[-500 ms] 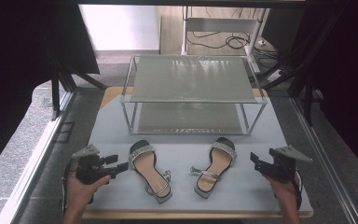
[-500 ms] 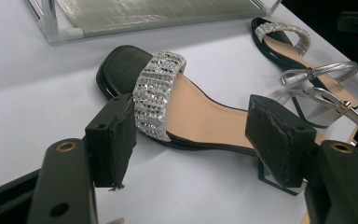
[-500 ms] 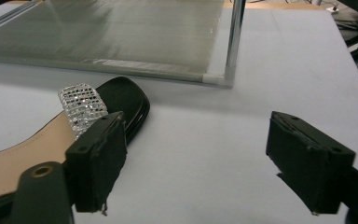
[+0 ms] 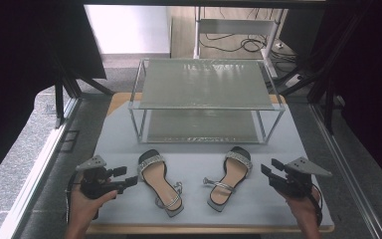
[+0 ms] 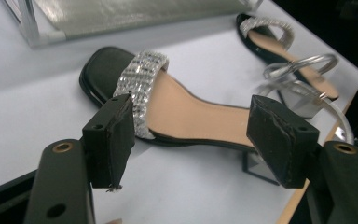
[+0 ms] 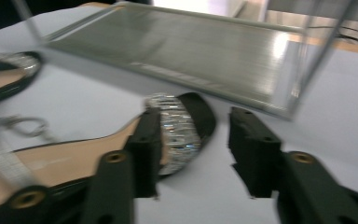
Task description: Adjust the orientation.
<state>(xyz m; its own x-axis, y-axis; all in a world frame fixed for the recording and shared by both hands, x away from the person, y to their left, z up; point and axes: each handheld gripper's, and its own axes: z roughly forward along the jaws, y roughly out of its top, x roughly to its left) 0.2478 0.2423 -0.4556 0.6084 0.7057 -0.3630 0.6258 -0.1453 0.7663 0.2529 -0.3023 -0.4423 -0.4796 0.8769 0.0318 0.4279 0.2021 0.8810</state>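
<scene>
Sandals (image 4: pixel 159 183) look light but stiff-soled, with slippery straps; grab mid-sole. Left gripper (image 4: pixel 129 180) is spread wide and empty, right gripper (image 4: pixel 267 174) parted and empty.

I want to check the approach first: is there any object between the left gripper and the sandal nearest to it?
Nothing visible. The left gripper, jaws open, points at the left sandal across bare table mat.

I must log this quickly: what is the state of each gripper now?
Left gripper: open, holding nothing, beside the left sandal.
Right gripper: open, holding nothing, beside the right sandal.
</scene>
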